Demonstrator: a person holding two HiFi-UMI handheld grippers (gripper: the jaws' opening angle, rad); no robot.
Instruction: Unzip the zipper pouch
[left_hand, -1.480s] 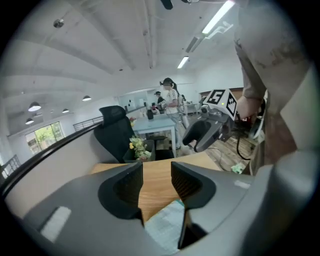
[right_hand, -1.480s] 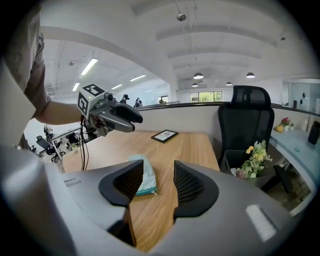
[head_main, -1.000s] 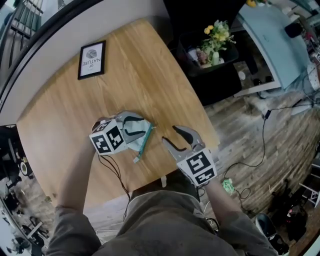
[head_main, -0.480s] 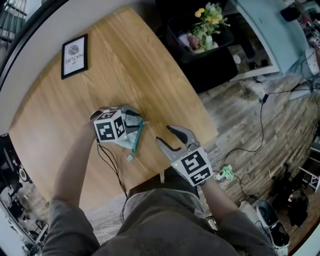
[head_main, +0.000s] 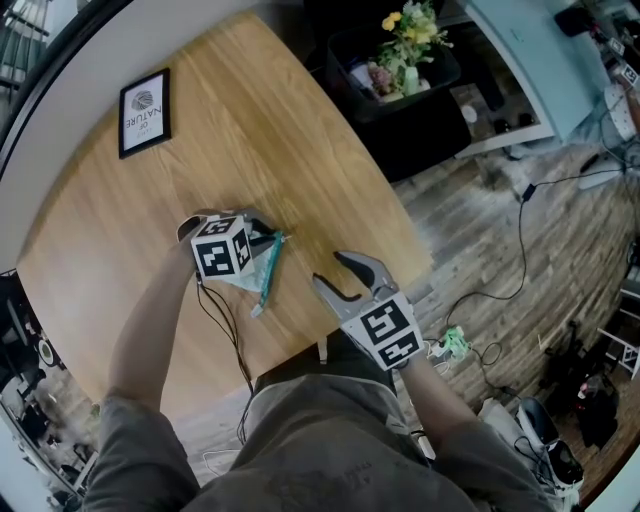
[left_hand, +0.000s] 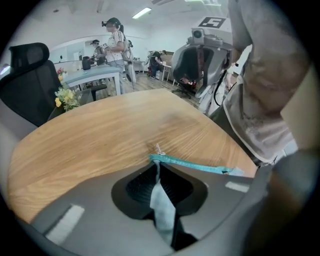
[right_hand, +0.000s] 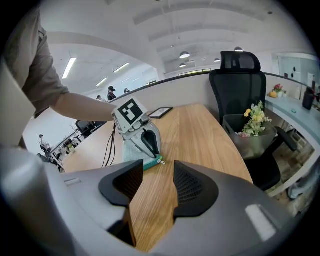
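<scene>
One framed pic (head_main: 144, 112) far left on surface (head_main: 300, 150); flowers (head_main: 405, 45) off far-right edge. L hand-held gripper (left_hand: 159, 174) closing, pinching zipper pouch (head_main: 258, 280) near centre; R hand-held gripper (right_hand: 158, 172) open, empty, just right.

Pale blue pouch (left_hand: 161, 207), teal zipper (left_hand: 195, 164)

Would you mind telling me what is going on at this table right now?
A person holds a gripper in each hand over a wooden table. The left gripper is closing its jaws on the fabric of the zipper pouch, just below its teal zipper. The right gripper is open and empty, short of the pouch, with the zipper pull untouched.
</scene>
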